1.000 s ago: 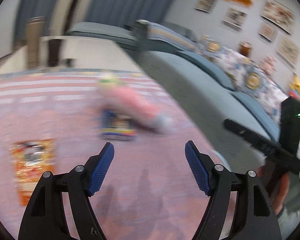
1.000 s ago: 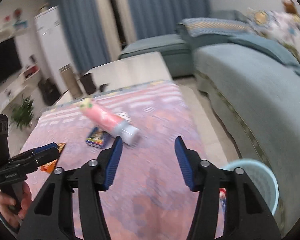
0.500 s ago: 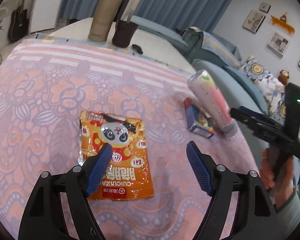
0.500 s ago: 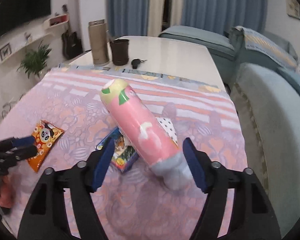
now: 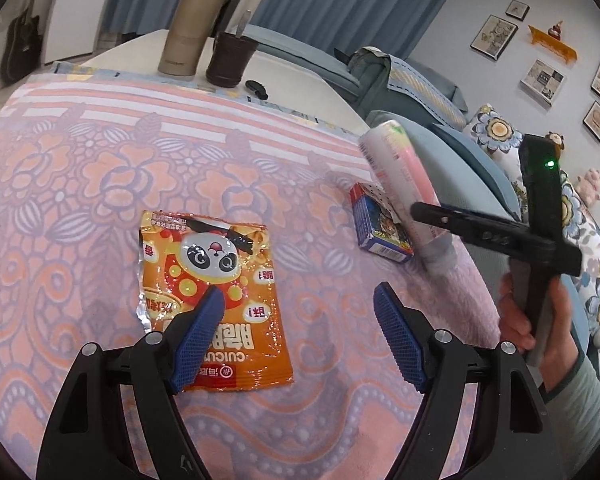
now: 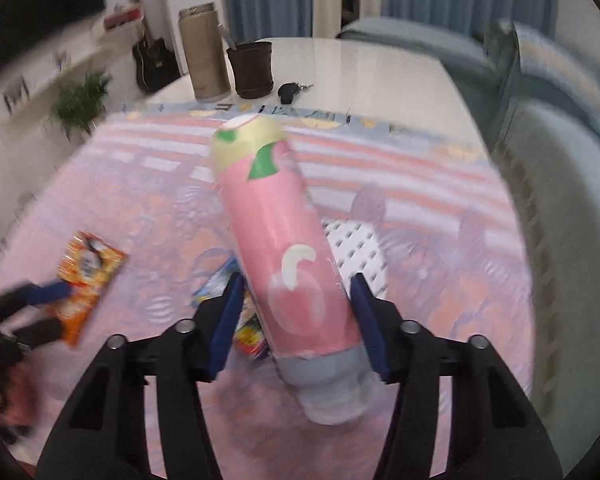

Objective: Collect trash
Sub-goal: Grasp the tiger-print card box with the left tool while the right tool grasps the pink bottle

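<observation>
A pink bottle [image 6: 284, 248] lies tilted on the flowered tablecloth [image 5: 80, 168], resting on a small blue box [image 5: 380, 228]. My right gripper [image 6: 296, 312] is open with its fingers on either side of the bottle's lower body; I cannot tell whether they touch it. The bottle also shows in the left wrist view [image 5: 404, 184]. An orange panda snack packet [image 5: 212, 292] lies flat on the cloth. My left gripper [image 5: 300, 320] is open just above the packet's near right part, its left finger over the packet. The packet also shows in the right wrist view [image 6: 88, 268].
A tan flask [image 5: 188, 28], a dark brown cup [image 5: 232, 60] and a black key fob [image 5: 256, 88] stand on the bare white table end beyond the cloth. A blue-grey sofa [image 6: 560, 168] runs along the table's right side.
My right gripper has moved forward so that its fingers flank the pink bottle. My left gripper has come in lower and closer over the snack packet.
</observation>
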Tool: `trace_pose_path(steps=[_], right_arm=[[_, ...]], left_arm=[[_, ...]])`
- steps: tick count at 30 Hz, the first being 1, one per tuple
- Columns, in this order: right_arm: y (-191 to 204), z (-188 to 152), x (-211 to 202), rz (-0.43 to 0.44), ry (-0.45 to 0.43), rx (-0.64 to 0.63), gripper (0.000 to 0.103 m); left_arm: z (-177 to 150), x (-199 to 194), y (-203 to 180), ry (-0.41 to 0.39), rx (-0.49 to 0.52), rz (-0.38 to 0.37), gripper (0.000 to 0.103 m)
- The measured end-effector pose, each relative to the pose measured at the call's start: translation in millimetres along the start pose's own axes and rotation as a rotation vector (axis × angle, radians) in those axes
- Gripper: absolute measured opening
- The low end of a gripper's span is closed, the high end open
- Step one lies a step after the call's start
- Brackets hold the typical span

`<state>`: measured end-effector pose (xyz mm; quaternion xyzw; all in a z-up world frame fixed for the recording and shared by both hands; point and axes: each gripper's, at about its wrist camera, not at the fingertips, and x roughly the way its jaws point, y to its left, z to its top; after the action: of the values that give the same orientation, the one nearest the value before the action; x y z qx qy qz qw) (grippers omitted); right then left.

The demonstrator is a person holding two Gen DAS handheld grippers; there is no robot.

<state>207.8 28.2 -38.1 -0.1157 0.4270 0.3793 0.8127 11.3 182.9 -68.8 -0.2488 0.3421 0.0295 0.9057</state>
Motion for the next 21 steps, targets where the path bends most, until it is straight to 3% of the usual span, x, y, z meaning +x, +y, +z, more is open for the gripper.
trace_pose_path(steps=[3,6,10,14,18,21], right_arm=[[-10,-15,-15,0.104,0.001,0.116,0.048],[-18,-34,-32,0.119,-0.032,0.212,0.048],[-28,-62,-53,0.004,-0.060,0.303,0.047],[-35,-77,-70,-0.090,-0.019,0.381,0.047],[-51,-86,-69,-0.133,0.035,0.453,0.047],[-61,-95,-65,-0.115,0.039,0.472,0.047]], left_arm=[[2,2,-6,0.002,0.028,0.011,0.073],[4,5,-24,0.011,0.081,0.008,0.073],[13,22,-62,0.058,0.143,-0.038,0.073],[22,65,-101,0.136,0.213,-0.066,0.073],[31,115,-115,0.197,0.226,-0.021,0.075],[37,133,-127,0.176,0.280,0.045,0.078]])
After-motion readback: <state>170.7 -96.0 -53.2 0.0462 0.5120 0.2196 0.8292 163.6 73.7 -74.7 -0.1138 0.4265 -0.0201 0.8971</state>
